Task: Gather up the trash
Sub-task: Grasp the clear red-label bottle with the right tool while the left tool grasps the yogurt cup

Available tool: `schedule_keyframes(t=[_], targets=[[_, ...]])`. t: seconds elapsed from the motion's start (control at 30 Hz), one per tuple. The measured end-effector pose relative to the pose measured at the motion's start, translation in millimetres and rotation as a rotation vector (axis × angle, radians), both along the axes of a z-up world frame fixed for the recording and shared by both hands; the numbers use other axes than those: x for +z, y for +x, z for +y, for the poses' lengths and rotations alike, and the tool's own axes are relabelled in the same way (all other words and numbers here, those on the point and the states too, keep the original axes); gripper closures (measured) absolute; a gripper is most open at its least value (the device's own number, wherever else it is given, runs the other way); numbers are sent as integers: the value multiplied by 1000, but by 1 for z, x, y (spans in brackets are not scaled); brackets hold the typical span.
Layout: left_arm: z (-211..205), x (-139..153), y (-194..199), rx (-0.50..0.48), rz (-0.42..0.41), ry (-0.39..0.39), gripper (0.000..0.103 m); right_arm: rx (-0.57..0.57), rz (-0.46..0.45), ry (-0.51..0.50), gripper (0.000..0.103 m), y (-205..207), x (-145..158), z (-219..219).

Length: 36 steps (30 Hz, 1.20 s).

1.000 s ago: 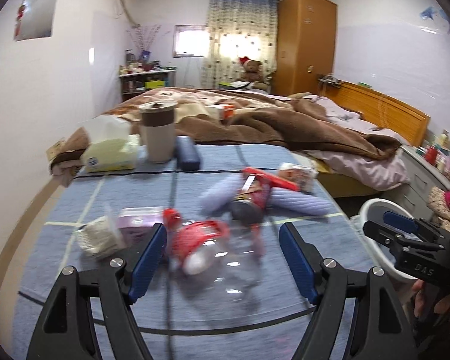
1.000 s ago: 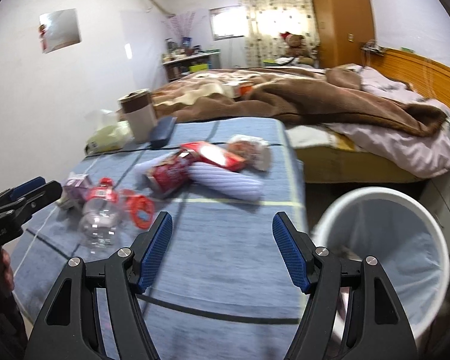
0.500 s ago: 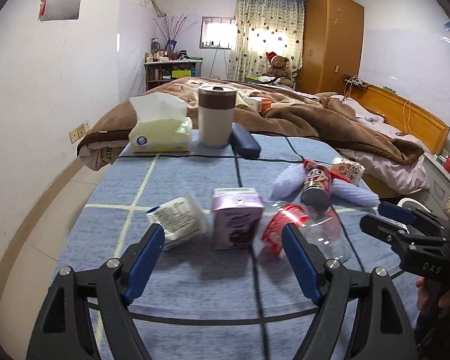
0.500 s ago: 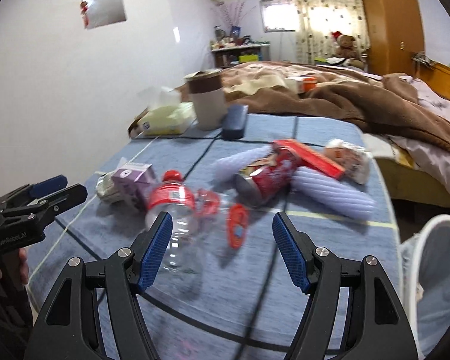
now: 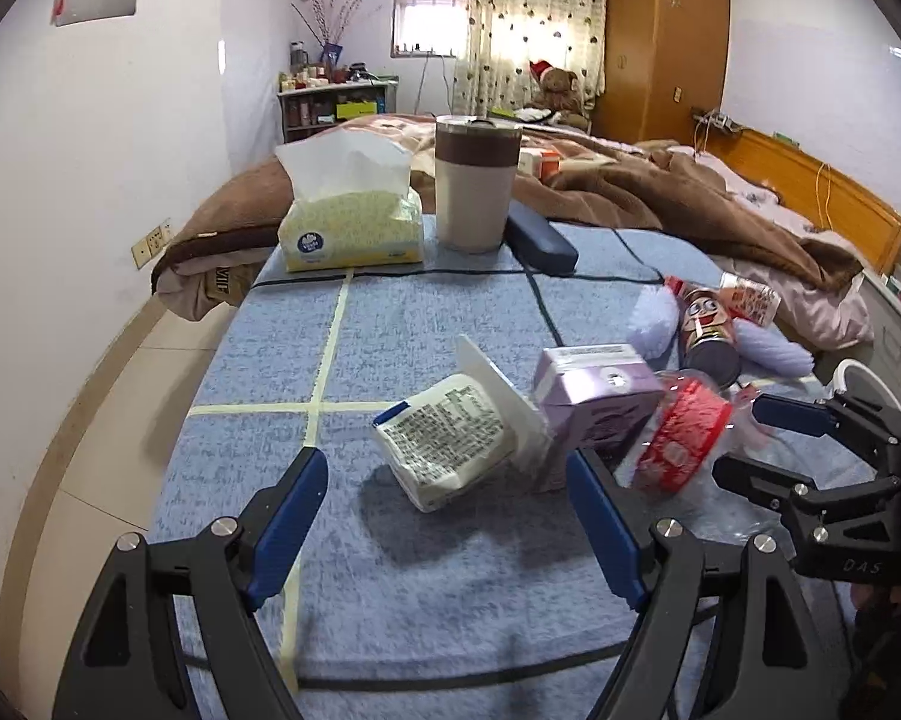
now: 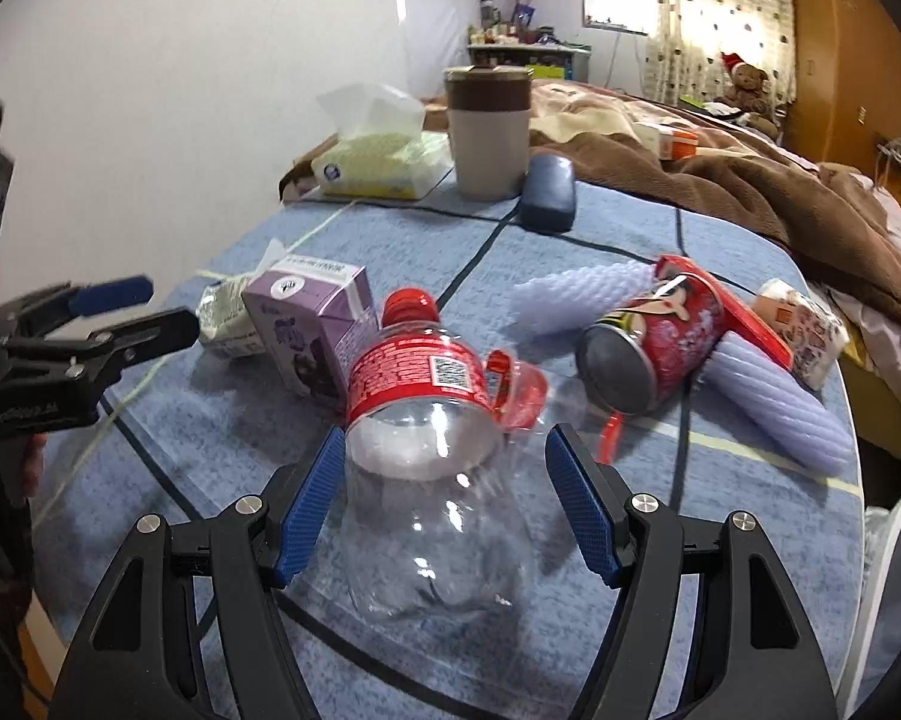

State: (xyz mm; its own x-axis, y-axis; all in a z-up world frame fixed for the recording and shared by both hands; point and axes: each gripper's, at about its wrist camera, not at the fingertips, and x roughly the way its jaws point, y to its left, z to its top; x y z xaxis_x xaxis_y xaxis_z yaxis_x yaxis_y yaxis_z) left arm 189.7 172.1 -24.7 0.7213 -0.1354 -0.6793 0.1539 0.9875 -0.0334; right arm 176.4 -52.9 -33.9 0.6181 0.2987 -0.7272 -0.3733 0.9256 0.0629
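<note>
Both tools gape released: the right tool straddles a clear, crinkled plastic bottle (red-labelled), the left tool faces a soft white packet.

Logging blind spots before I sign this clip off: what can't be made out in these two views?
- Bin: cut off by the right wrist view's edge; contents unseen.
- Clear bottle: its base sits between the right gripper fingers; contact unclear.
- Yogurt cup: print too small in the left wrist view.
- Left gripper: open, empty.
</note>
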Motion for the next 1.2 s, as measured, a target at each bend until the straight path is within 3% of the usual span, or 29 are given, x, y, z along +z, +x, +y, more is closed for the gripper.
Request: schedule_keyframes(t=[0.2, 0.57, 0.83, 0.93, 1.2], targets=[[0, -8, 16, -50, 5, 44, 20, 10, 42, -30, 32, 2, -7, 8], [-4, -20, 48, -150, 43, 117, 20, -15, 28, -71, 36, -3, -6, 4], [-8, -26, 51, -197, 68, 50, 21, -39, 39, -32, 37, 1, -8, -5], [-6, -26, 50, -185, 73, 46, 38, -47, 37, -23, 37, 1, -8, -8], [-7, -25, 46, -145, 65, 19, 40, -57, 36, -7, 37, 3, -9, -10]])
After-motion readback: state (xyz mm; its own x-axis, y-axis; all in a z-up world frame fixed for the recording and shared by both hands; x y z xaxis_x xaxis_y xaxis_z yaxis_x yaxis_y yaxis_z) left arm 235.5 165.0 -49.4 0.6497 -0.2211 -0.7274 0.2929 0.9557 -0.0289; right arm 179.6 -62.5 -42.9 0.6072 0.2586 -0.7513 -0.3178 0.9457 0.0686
